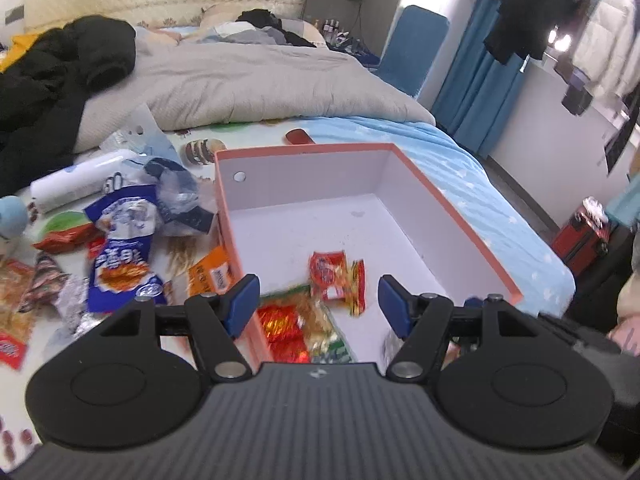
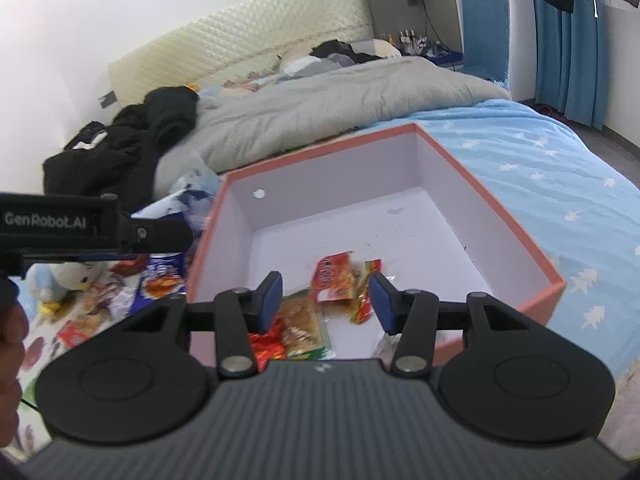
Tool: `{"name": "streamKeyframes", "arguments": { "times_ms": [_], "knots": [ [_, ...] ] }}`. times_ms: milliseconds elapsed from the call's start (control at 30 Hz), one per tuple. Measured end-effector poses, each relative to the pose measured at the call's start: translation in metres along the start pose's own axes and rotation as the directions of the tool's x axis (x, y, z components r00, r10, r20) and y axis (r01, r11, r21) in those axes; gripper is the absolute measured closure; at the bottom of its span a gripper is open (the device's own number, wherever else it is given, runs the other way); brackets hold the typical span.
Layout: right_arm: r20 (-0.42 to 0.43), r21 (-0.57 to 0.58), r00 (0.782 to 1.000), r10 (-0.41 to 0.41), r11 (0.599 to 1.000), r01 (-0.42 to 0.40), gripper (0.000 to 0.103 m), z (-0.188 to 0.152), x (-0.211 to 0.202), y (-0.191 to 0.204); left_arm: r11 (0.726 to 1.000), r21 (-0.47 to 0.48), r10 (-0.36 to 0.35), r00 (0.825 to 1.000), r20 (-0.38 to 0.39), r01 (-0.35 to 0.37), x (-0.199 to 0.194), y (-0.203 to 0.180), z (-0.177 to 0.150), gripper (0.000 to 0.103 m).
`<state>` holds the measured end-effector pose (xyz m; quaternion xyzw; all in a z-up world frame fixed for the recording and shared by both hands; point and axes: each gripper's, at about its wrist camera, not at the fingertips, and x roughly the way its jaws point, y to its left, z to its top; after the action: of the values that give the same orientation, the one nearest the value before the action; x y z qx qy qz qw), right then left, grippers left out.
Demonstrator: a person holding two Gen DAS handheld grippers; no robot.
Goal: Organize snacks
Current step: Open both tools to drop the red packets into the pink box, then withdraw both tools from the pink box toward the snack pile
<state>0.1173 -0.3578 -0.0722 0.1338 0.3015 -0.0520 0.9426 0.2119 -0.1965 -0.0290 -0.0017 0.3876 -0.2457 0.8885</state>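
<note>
Both the left tongs [image 1: 318, 306] and right tongs [image 2: 326, 300] gape wide, empty, above the pink box [image 1: 460, 216], red snack packets [image 1: 328, 274] inside.

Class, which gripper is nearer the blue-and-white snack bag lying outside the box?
Left. The left gripper hovers at the box's near-left corner beside the blue-and-white snack bag; the right gripper is farther, over the box interior.

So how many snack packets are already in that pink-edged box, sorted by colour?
Red: 2, the small red packet and the shiny red packet
Red and yellow: 1, the striped packet
Tan with a green edge: 1, the tan packet
Total: 4 showing in the box; the jaws hide its near corner, so there may be more.
</note>
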Motion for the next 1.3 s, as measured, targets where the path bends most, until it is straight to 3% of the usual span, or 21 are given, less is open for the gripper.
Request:
{"name": "streamKeyframes", "arguments": {
  "times_ms": [333,667,1000,1300],
  "knots": [
    [0.044,-0.027,0.998,0.052,0.998,-0.051,0.052,-0.018,-0.063,0.028,0.997,-0.039,0.061,0.997,0.047,-0.060,-0.086,0.014,-0.048,0.032],
    [0.030,-0.068,0.994,0.104,0.992,-0.102,0.052,-0.043,-0.099,0.058,0.991,-0.088,0.103,0.993,0.065,-0.097,-0.146,0.025,-0.091,0.032],
    [0.011,-0.114,0.987,0.158,0.981,-0.156,0.052,-0.064,-0.124,0.088,0.976,-0.152,0.167,0.983,0.080,-0.154,-0.193,0.048,-0.126,0.033],
    [-0.027,-0.168,0.978,0.207,0.964,-0.208,0.052,-0.080,-0.133,0.109,0.944,-0.253,0.237,0.968,0.083,-0.209,-0.217,0.073,-0.164,0.032]
  ]
}}
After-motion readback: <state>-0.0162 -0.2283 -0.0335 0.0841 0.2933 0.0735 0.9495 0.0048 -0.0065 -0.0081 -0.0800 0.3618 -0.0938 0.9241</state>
